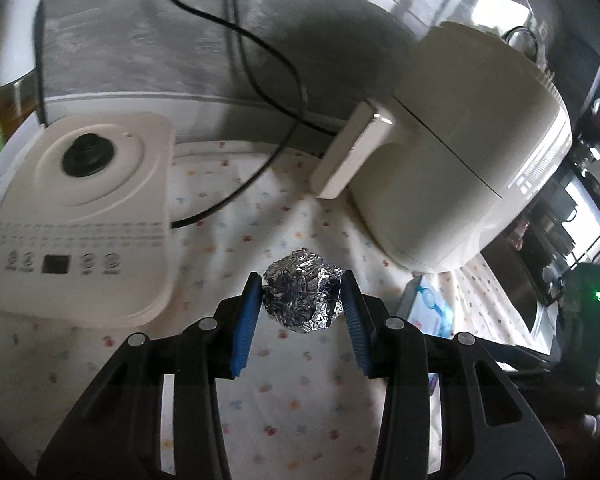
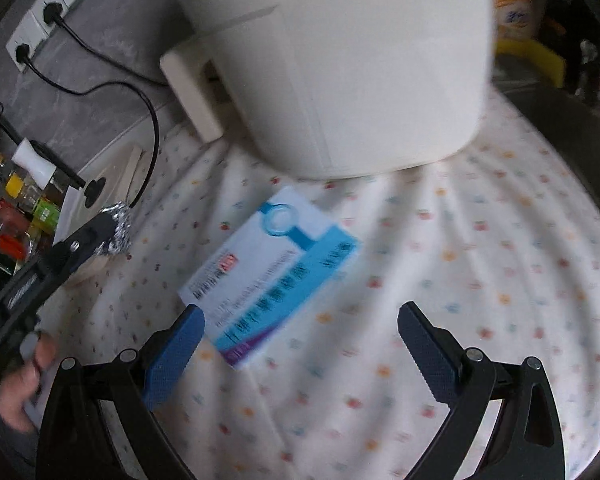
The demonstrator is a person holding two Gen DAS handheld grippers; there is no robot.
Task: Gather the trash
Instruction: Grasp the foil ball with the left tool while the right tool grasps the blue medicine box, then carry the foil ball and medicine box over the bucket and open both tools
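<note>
The left gripper [image 1: 302,300] pinched a foil ball [image 1: 303,292] between its blue pads, lifted clear of the dotted cloth [image 1: 300,400], presumably for binning. The right gripper [image 2: 300,344] gaped empty just short of a blue-and-white box [image 2: 272,272] lying flat below the air fryer [image 2: 340,60], probably the next piece.

The left gripper [image 1: 302,297] points downward, its blue fingers [image 1: 245,320] pressed against both sides of a crumpled foil ball [image 1: 303,300], lifted off the surface. The right gripper [image 2: 300,356] tilts steeply down, fingers spread wide, nothing between them.
</note>
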